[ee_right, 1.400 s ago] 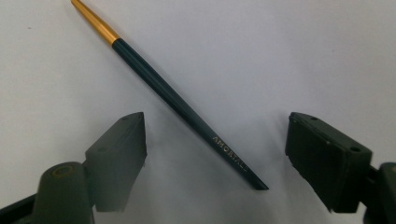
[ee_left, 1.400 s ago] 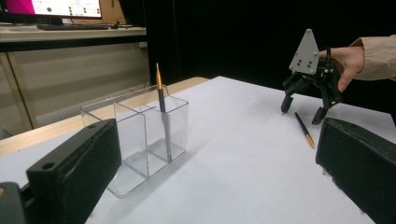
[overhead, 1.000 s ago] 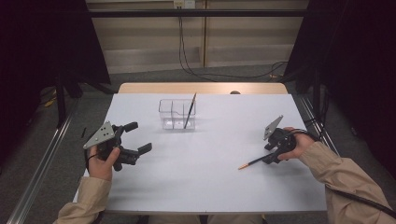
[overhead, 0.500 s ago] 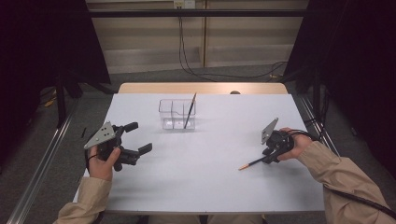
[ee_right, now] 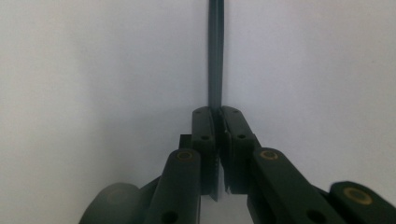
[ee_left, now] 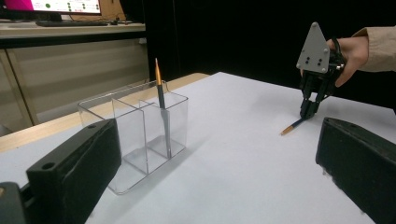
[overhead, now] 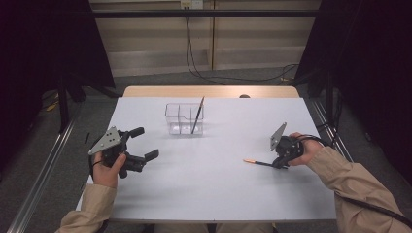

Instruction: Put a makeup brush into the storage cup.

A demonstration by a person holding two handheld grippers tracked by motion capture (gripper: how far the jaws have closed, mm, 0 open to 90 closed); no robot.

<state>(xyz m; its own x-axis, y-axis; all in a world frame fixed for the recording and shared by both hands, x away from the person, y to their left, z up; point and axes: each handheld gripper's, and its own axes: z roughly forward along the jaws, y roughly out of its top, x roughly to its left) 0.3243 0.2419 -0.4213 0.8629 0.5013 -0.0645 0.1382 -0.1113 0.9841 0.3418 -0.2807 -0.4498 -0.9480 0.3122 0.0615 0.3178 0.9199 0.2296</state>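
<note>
A slim dark pencil with an orange end (overhead: 260, 163) lies flat on the white table (overhead: 214, 194), well to the right of and nearer the person than the clear plastic three-compartment holder (overhead: 183, 119). Its orange tip points toward the holder's side; its other end is pinched between the closed jaws of the right gripper (overhead: 280, 164), whose jaws have just been closing on it. In the right gripper view the shaft (ee_right: 215, 56) runs straight ahead from the jaw tips across the table.
</note>
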